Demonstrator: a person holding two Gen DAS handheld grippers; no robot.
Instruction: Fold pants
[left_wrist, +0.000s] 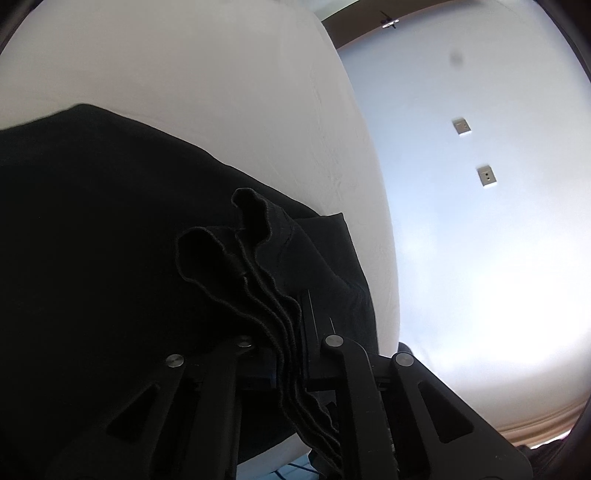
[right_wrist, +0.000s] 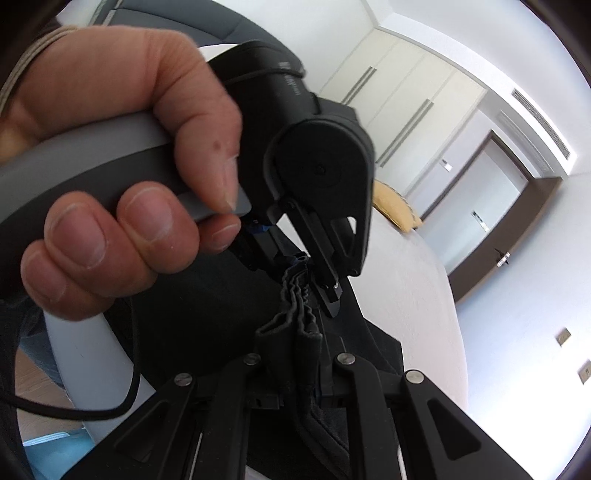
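The black pants (left_wrist: 110, 240) lie spread over a white bed (left_wrist: 221, 92), a broad matte sheet of dark cloth with almost no visible detail apart from its edges. One end is bunched into several stacked layers, whose ribbed, stitched hems (left_wrist: 266, 295) run in wavy parallel lines.

The left hand-held gripper (left_wrist: 286, 354) is clamped tight on that bundle, the layers passing straight between its jaws. In the right wrist view the same bunch of hems (right_wrist: 295, 314) stretches between the two tools: the right hand-held gripper (right_wrist: 303, 373) pinches it at the near end, jaws narrow on the cloth, while the left hand-held gripper (right_wrist: 310, 280) bites it just beyond. A person's hand (right_wrist: 122, 177) wraps the grey handle of the left tool.

Behind are a pale wall, white wardrobe doors (right_wrist: 399, 96) and a yellow cushion (right_wrist: 395, 206) on the bed.
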